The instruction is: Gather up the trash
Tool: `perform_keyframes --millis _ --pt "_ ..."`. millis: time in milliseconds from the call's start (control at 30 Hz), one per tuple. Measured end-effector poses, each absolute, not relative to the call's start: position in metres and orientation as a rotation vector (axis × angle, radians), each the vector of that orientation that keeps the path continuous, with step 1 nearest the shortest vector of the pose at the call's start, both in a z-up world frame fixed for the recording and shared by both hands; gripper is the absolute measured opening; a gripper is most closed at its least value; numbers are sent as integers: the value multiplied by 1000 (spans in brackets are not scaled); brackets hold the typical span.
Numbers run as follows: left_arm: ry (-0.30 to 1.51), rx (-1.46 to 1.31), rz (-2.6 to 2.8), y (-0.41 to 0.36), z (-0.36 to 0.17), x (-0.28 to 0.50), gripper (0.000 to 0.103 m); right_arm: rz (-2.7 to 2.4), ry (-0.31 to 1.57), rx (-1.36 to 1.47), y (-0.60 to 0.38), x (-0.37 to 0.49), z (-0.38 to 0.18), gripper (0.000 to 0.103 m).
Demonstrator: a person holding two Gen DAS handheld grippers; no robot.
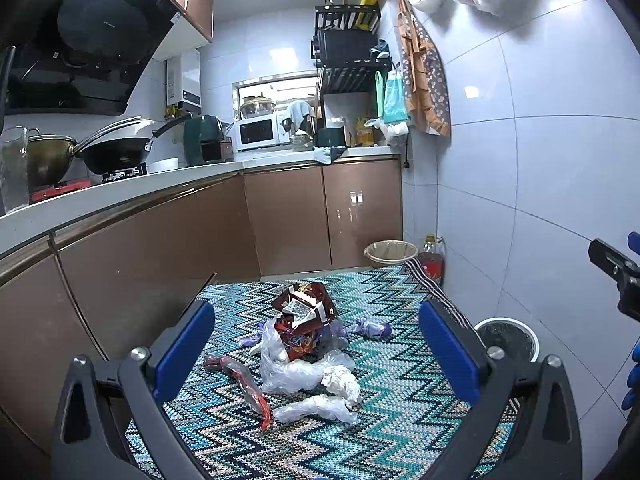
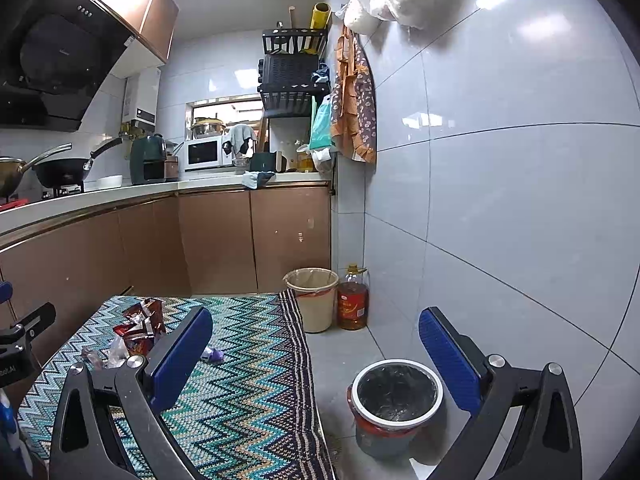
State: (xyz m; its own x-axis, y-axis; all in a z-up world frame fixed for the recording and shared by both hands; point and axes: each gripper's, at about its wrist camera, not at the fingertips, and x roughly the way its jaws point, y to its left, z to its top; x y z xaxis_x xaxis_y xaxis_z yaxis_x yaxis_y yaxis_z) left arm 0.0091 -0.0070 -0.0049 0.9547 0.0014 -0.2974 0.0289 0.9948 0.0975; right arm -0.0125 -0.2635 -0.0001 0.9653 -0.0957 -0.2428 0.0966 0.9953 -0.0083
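- Kitchen floor under us carries a zigzag rug (image 1: 384, 412), hemmed by brown cabinets (image 1: 280, 216) on our left and a tiled wall (image 2: 520, 200) on our right.
- Our left gripper (image 1: 316, 344) hangs wide open and empty, tilted slightly down; the trash pile (image 1: 308, 344) lies on the rug just ahead between its fingers.
- Our right gripper (image 2: 316, 352) is equally spread, holding nothing; the lined bin (image 2: 396, 396) stands on bare tile just ahead, beside the rug's edge.
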Motion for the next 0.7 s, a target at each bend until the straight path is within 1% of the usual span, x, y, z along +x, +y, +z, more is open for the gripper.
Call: perform_keyframes --millis 700 --pt "311 124 -19 -8 -6 15 103 -66 231 4 -268 -6 -6 103"
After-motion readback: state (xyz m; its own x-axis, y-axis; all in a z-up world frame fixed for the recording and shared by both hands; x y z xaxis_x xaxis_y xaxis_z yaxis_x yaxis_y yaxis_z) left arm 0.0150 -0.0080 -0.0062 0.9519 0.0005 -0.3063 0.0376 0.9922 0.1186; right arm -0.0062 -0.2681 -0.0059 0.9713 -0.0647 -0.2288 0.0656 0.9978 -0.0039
